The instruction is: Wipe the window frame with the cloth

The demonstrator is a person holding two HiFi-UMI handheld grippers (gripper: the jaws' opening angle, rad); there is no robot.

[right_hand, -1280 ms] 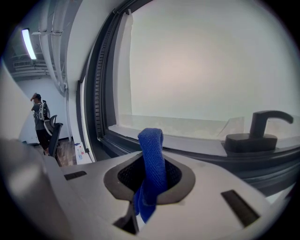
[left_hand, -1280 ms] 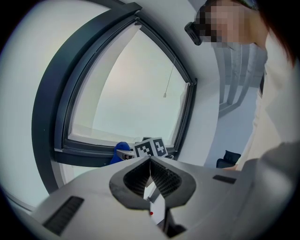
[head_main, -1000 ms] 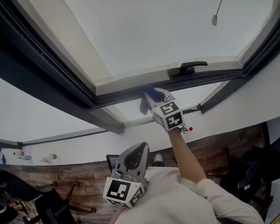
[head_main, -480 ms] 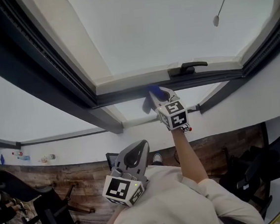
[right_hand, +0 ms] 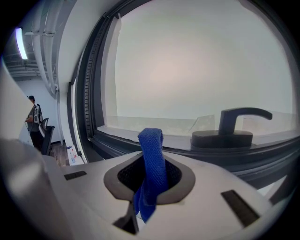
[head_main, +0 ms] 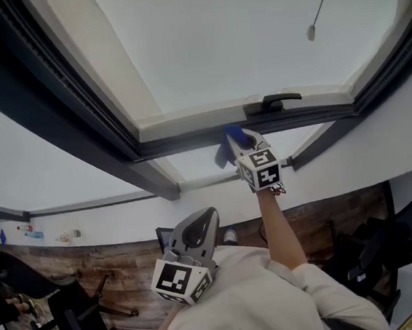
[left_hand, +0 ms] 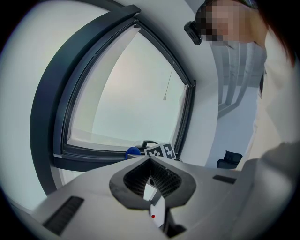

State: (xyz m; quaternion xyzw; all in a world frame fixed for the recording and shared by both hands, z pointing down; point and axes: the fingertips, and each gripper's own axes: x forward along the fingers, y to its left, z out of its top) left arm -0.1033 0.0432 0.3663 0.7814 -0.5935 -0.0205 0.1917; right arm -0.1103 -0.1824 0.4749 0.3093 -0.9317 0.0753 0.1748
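Note:
My right gripper [head_main: 232,137] is raised to the dark lower bar of the window frame [head_main: 188,137], shut on a blue cloth [head_main: 233,133]. In the right gripper view the blue cloth [right_hand: 152,164] stands up out of the shut right gripper [right_hand: 149,174], just short of the window frame [right_hand: 140,143]. A black window handle [head_main: 271,104] sits on the bar just right of the cloth; the same handle [right_hand: 233,126] shows at the right. My left gripper [head_main: 198,231] hangs low near the person's chest, shut and empty, far from the frame.
A cord with a small pull [head_main: 311,32] hangs in front of the pane at upper right. Below are a white wall, a wooden floor [head_main: 123,279] and dark office chairs [head_main: 76,321]. Another person [right_hand: 33,117] stands far off at left in the right gripper view.
My right gripper has slid to the right along the lower frame bar with the cloth, nearer the handle. The left gripper has stayed where it was.

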